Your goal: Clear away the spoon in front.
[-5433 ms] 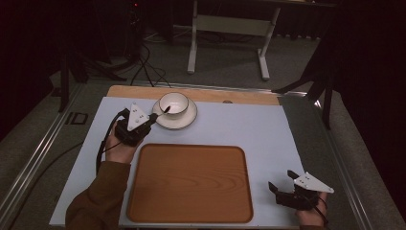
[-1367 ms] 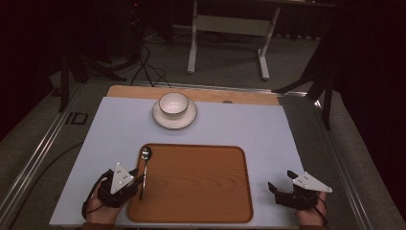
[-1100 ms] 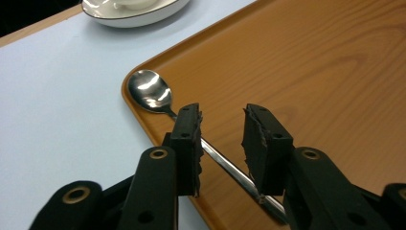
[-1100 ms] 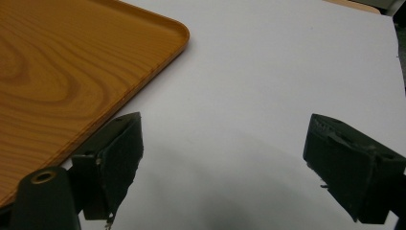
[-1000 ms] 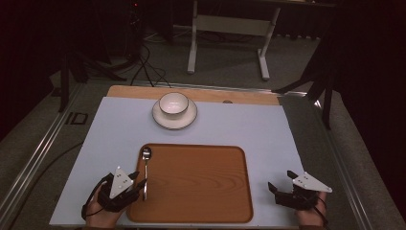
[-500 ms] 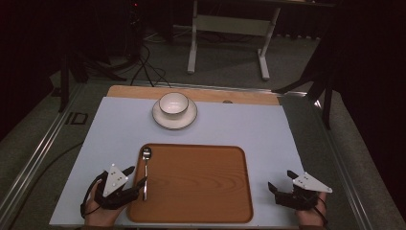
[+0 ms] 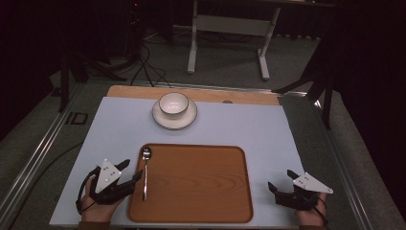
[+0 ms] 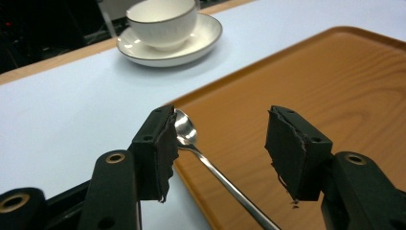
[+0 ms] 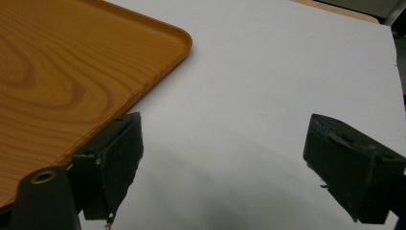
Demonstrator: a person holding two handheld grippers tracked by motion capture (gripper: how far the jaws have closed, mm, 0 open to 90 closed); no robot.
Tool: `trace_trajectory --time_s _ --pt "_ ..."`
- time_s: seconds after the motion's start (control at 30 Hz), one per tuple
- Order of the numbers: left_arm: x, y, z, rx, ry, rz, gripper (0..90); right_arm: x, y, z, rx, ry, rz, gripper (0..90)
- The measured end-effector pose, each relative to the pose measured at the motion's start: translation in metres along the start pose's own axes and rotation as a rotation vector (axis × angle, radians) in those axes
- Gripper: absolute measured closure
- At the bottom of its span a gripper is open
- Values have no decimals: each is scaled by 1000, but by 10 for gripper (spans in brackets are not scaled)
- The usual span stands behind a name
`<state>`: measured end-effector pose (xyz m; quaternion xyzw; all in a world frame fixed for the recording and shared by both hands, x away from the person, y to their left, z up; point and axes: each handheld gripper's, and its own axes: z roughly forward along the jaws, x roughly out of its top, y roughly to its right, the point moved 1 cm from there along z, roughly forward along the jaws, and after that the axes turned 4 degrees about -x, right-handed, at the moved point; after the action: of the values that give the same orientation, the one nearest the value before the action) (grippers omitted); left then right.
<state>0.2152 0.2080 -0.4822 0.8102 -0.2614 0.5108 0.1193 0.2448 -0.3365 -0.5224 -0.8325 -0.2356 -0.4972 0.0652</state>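
Observation:
A silver spoon (image 7: 145, 168) lies along the left rim of the wooden tray (image 7: 191, 184), its bowl (image 8: 186, 132) pointing toward the far side. My left gripper (image 7: 132, 169) sits at the tray's near left corner. Its jaws have just been opening and stand wide, with the spoon's handle between them, near the left pad (image 8: 165, 148), and no pad pressing on it. A white cup (image 7: 173, 102) stands on its saucer (image 7: 174, 120) beyond the tray. My right gripper (image 7: 281, 179) rests open on the mat, right of the tray's near right corner, with nothing between its pads.
A pale blue mat (image 7: 268, 134) covers the table, with a strip of wooden tabletop (image 7: 249, 97) bare at the far edge. Cup (image 8: 163, 19) and saucer (image 8: 203, 40) sit ahead of the left gripper. The tray's corner (image 9: 177, 40) lies left of the right gripper.
The left gripper brought the spoon from the cup to the tray's left rim, then opened its jaws and let it go, shifting slightly left. The right gripper has stayed still.

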Motion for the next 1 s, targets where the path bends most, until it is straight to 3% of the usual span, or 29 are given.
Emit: trace_trajectory --time_s 0.27,0.63,1.0 --pt "2 -16 -1 46 19 -15 438 0 0 0 -3 2 2 134" --pt "-6 -44 5 105 27 -72 438 -1 3 0 -8 5 16 134" --pt "-14 -58 12 141 23 -69 437 -4 6 3 -8 -8 17 133"
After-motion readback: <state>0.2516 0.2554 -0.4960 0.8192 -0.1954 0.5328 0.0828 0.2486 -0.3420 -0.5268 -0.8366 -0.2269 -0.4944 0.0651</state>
